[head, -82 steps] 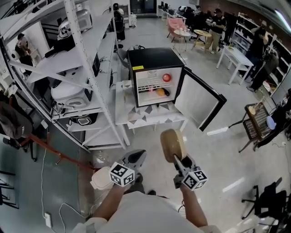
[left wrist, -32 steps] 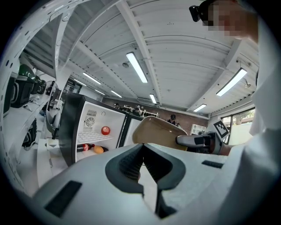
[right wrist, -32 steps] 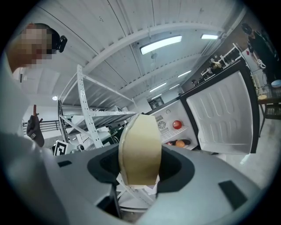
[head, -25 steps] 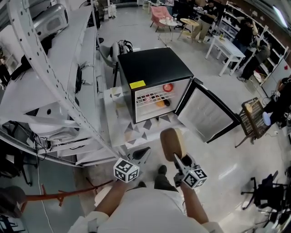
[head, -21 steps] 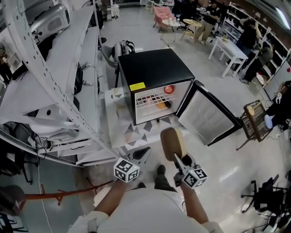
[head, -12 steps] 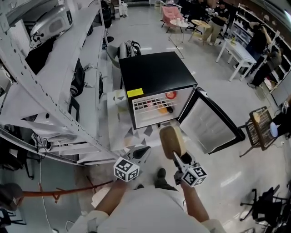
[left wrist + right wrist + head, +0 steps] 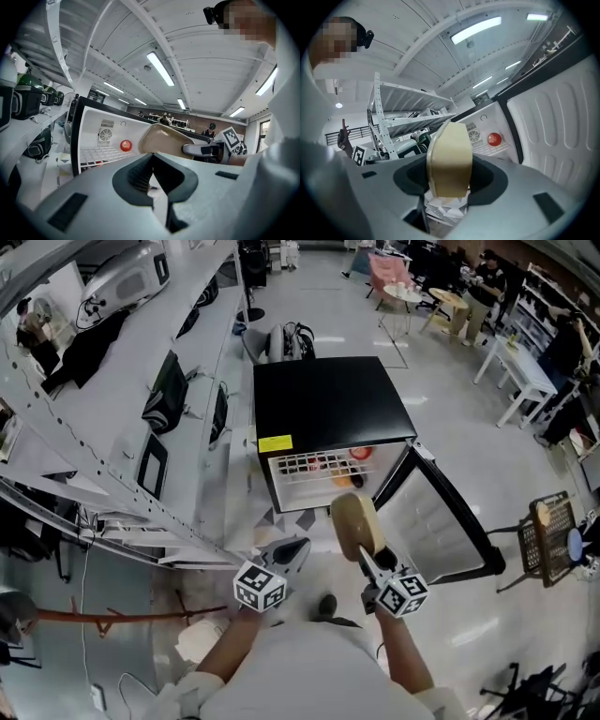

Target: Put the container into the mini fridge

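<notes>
Container [image 7: 356, 524] clamped in our right tool [image 7: 366, 559], just short of the fridge [image 7: 328, 399], whose door [image 7: 427, 521] is open. Left tool [image 7: 286, 557] is closed and empty. We judge remaining: reach in, set down, release.

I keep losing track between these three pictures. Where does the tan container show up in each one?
Head view: the container sits just right of centre, below the open mini fridge.
Left gripper view: near the centre, right of the round red thing.
Right gripper view: dead centre, close up and edge-on.
Shared landmark: the round red thing inside the mini fridge, visible in all three views.
</notes>
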`<state>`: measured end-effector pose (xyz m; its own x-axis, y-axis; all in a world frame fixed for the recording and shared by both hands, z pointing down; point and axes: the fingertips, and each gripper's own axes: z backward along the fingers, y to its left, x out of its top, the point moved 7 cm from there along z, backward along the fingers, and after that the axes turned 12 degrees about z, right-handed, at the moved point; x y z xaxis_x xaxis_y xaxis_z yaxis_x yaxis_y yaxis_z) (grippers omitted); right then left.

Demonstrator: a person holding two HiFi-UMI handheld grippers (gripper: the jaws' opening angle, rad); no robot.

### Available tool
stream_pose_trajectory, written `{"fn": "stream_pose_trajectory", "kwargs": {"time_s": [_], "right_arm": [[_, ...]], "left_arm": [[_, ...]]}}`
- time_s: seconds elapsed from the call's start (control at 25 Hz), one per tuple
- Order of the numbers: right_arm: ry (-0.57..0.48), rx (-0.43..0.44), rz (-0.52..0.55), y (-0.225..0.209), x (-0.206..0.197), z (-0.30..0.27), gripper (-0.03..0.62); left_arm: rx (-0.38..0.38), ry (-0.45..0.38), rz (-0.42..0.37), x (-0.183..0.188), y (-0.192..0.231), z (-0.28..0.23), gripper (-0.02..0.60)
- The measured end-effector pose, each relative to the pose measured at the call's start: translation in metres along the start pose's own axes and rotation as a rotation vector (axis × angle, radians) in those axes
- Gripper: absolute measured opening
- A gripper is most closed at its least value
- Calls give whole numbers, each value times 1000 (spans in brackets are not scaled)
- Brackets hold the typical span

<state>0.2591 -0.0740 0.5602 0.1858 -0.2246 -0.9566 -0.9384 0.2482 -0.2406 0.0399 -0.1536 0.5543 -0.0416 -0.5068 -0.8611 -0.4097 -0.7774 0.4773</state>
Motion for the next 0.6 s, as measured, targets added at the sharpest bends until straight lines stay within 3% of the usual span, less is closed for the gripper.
{"fn": "stream_pose_trajectory", "kwargs": {"time_s": [0.6], "right_arm": [[87,173,16,-62,-14,-53,219]], "left_arm": [[202,-52,30,-8,-8,-34,3]]}}
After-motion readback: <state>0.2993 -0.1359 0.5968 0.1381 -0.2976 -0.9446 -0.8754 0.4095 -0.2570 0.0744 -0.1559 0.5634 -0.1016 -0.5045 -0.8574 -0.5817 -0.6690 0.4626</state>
